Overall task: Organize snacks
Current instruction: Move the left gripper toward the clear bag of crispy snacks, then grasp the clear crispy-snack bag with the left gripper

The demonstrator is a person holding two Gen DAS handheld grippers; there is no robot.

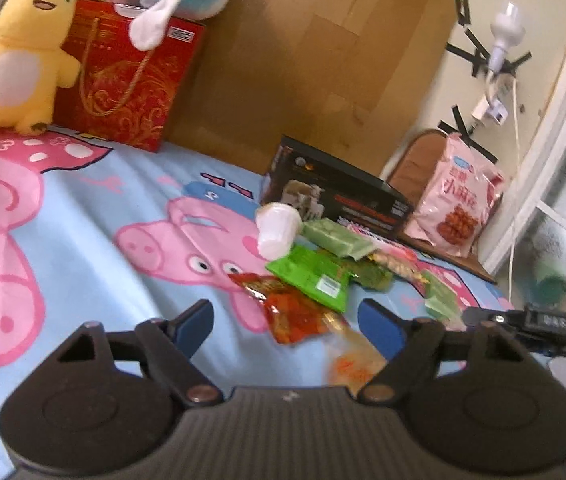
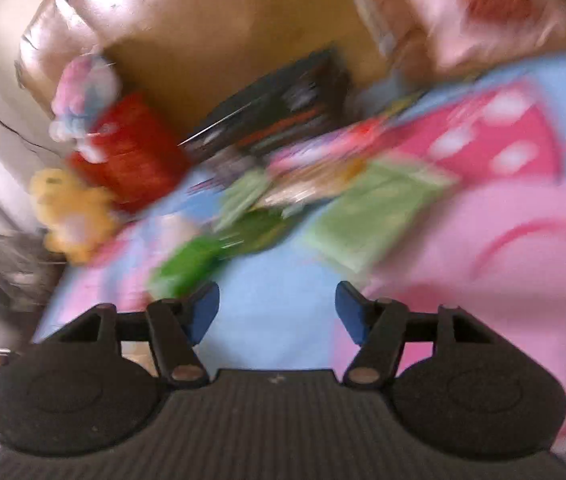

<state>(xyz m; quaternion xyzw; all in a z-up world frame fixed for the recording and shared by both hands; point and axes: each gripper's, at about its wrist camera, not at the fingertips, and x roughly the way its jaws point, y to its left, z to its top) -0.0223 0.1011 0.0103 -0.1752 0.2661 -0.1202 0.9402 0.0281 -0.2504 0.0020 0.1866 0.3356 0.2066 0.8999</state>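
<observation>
left wrist view low over the bedsheet (image 1: 83,248), facing the snack pile (image 1: 323,276) just ahead; right wrist view blurred, tilted, shares it.

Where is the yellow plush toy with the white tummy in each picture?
Left wrist view: the yellow plush toy stands upright at the top left, on the blue cartoon-pig bedsheet, right beside the red gift bag with gold swirls.
Right wrist view: the yellow plush toy is a blurry patch at the middle left, just below the red gift bag.
Shared landmark: the red gift bag.
</observation>
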